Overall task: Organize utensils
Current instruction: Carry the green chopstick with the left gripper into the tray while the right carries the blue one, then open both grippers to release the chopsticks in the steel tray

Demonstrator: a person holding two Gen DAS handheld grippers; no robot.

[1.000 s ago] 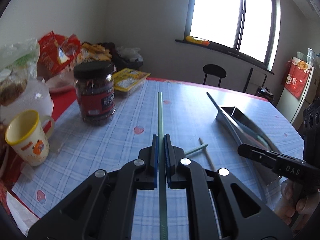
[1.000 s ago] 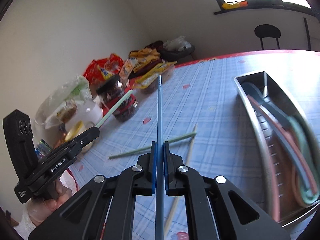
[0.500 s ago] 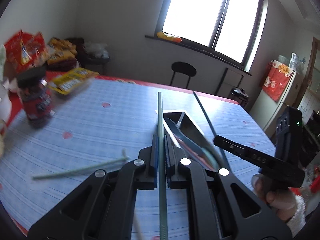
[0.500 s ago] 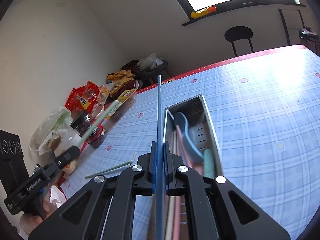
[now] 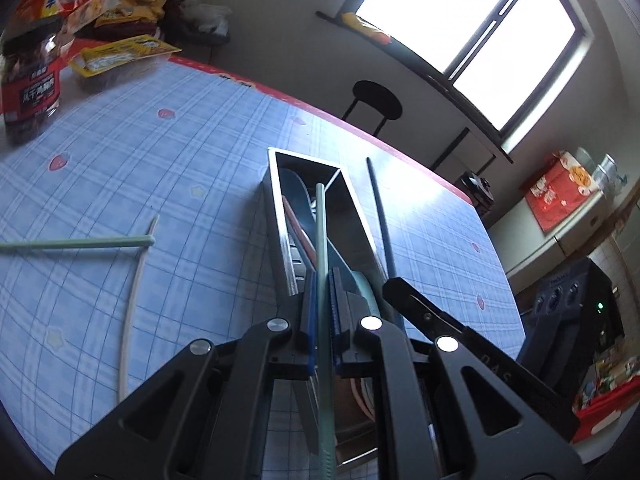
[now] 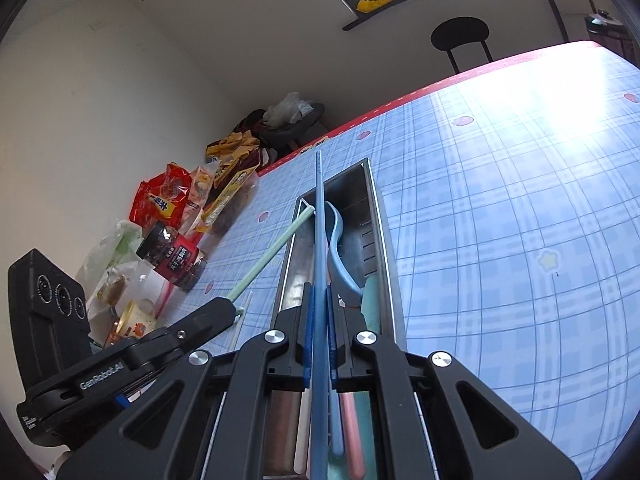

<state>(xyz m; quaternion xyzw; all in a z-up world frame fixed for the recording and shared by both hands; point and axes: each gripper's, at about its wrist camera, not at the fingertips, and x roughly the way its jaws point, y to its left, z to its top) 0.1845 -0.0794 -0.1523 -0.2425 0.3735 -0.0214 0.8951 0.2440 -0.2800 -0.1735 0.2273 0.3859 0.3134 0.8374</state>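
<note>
I've swung both grippers over from the snack side — my left gripper (image 5: 322, 292) clamps the green chopstick (image 5: 320, 232), my right gripper (image 6: 318, 300) the blue chopstick (image 6: 318, 216), both now above the steel tray (image 6: 382, 240) at frame centre, ready to drop.

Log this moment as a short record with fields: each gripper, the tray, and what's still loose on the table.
left gripper: shut on green chopstick, held over the tray
right gripper: shut on blue chopstick, held over the tray
metal tray: on the checked tablecloth, already holding several utensils
loose on the table: second green chopstick lying across a pale chopstick
</note>
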